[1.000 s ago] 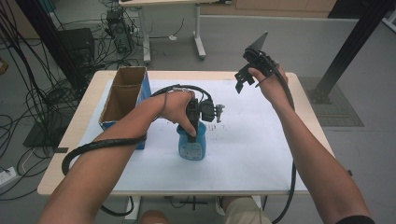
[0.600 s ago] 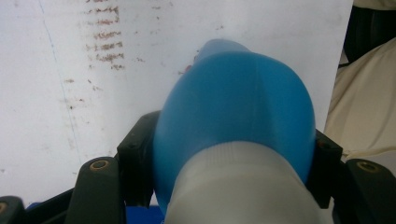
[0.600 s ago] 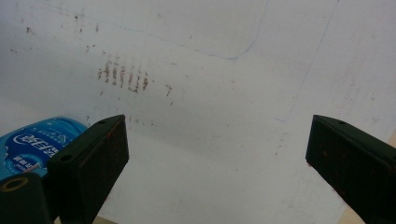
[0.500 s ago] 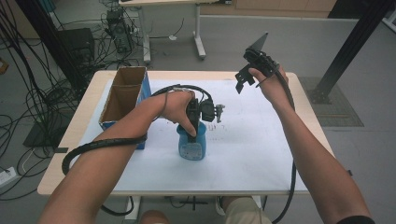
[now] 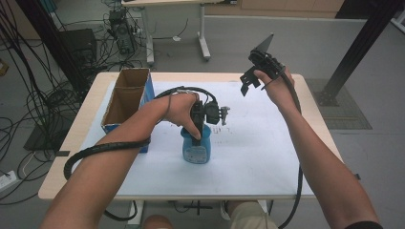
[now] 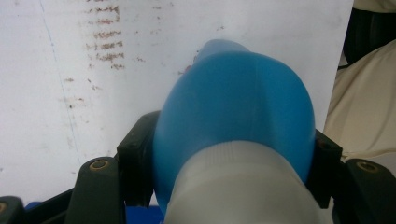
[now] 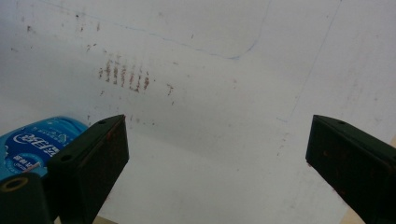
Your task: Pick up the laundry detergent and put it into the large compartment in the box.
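Left gripper [image 5: 197,125] clamping blue bottle [image 5: 196,148], right gripper [image 5: 251,78] agape — cardboard box [image 5: 125,98] seemingly empty.

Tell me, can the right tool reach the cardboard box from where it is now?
Probably not directly: the cardboard box sits at the table's far left, and the left tool, gripping the blue bottle, stands between it and the raised right tool.

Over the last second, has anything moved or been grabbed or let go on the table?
Nothing visibly changed. The left gripper stays clamped on the blue bottle, which stands upright on the white sheet. The right gripper stays raised over the table's far right part, jaws open and empty. The cardboard box sits where it was.
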A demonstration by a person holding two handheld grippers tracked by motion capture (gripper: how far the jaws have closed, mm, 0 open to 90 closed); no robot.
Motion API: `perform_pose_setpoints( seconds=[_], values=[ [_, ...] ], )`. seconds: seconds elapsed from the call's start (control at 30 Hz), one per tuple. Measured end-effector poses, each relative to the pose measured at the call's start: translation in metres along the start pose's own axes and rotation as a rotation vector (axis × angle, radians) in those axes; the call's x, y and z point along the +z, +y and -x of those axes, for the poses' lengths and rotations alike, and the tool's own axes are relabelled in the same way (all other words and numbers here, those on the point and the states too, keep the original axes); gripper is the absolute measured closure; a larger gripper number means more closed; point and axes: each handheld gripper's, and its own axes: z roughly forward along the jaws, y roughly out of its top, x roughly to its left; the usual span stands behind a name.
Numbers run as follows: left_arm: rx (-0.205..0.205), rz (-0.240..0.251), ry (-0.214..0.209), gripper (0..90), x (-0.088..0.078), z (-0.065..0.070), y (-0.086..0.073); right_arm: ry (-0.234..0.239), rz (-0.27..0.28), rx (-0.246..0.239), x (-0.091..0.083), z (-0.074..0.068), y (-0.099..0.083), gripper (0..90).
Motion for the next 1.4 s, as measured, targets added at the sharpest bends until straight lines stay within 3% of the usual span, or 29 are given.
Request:
perform_pose_setpoints(
  seconds=[0.2,0.33,0.47,0.57,0.73,1.0,1.2,1.4],
  values=[
    [-0.008,-0.001,0.002,36.2,0.0,0.001,0.0,0.002,0.0,0.002,0.0,0.0,-0.001,5.9],
    [-0.036,0.013,-0.008,36.3,-0.008,0.0,-0.002,0.006,-0.002,0.004,0.003,0.002,-0.001,5.9],
    [-0.078,0.028,-0.016,36.4,-0.029,-0.003,-0.007,0.01,-0.004,0.008,0.003,0.005,-0.001,5.9],
    [-0.118,0.038,0.0,36.5,-0.049,-0.003,-0.011,0.015,0.001,0.022,0.002,0.01,-0.003,5.9],
    [-0.22,0.014,0.04,36.5,-0.085,-0.005,-0.014,0.015,0.0,0.025,0.001,0.013,-0.005,5.9],
    [-0.45,0.025,0.083,36.4,-0.148,-0.014,-0.035,0.02,-0.001,0.027,0.0,0.013,-0.008,5.9],
    [-0.664,0.024,0.142,36.4,-0.193,-0.021,-0.053,0.019,0.001,0.023,-0.002,0.011,-0.011,5.9],
    [-0.92,0.068,0.182,36.4,-0.228,-0.029,-0.087,0.02,0.006,0.012,-0.005,0.008,-0.013,5.9]
  ],
)
